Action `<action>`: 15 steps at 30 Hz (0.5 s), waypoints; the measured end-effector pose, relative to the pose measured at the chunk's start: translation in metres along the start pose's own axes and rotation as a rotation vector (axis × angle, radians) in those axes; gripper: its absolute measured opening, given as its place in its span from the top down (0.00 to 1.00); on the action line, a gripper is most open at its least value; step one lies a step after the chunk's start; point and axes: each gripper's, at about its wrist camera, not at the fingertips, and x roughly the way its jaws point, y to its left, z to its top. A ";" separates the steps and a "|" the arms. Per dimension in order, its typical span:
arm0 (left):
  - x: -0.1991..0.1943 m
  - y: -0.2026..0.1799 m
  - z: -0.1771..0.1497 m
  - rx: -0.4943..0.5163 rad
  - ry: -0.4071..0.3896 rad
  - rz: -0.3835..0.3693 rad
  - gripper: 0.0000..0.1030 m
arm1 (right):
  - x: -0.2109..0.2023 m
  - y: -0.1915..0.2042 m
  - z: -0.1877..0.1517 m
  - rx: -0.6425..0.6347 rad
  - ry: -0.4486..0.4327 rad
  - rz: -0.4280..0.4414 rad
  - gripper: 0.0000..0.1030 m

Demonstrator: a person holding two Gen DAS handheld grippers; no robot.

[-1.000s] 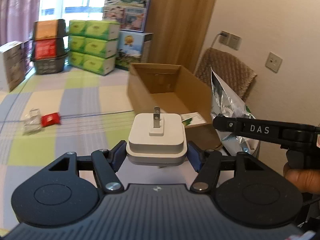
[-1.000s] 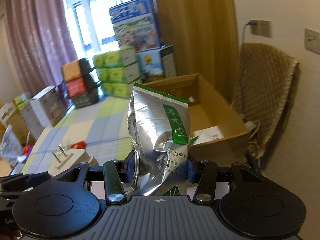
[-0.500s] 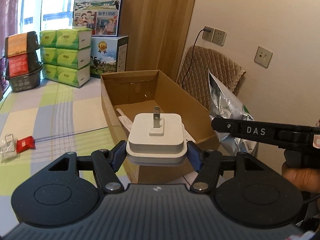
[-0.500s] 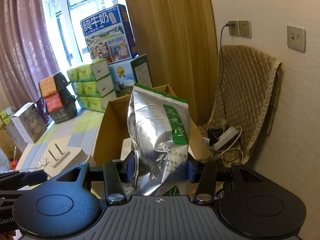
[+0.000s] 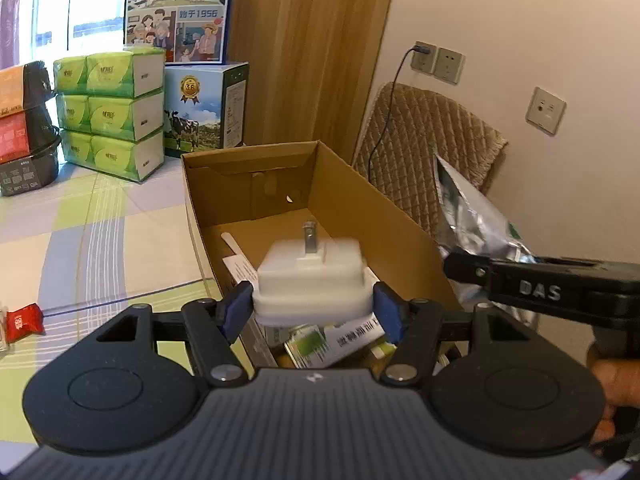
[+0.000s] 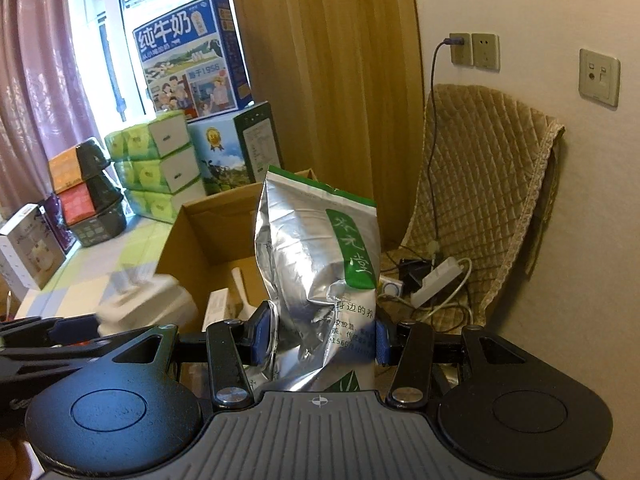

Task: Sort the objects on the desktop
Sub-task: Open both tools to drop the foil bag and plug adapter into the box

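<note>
Delivery step: left gripper [image 5: 312, 306] jaws clenched on white plug adapter [image 5: 310, 276], apparently over cardboard box [image 5: 360, 200]; right gripper [image 6: 318, 338] jaws clenched on foil tea pouch [image 6: 316, 264]; next, release into box.

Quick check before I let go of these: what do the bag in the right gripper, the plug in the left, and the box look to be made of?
Bag: crinkled, mirror-shiny silver, likely foil laminate, with a green printed label.
Plug: smooth matte white shell, probably plastic; its prong looks like grey metal.
Box: plain brown with folded flaps, apparently cardboard.
</note>
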 end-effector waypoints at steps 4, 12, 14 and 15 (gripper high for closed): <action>-0.004 0.010 -0.003 -0.013 -0.014 0.020 0.41 | 0.005 -0.003 0.002 0.000 0.005 0.000 0.55; -0.022 0.033 -0.022 -0.084 -0.016 0.062 0.41 | 0.014 0.003 -0.001 -0.008 0.022 0.016 0.55; -0.025 0.036 -0.024 -0.089 -0.018 0.068 0.41 | 0.017 0.006 0.000 -0.010 0.026 0.024 0.55; -0.026 0.038 -0.025 -0.096 -0.018 0.069 0.41 | 0.018 0.008 0.001 -0.011 0.028 0.028 0.55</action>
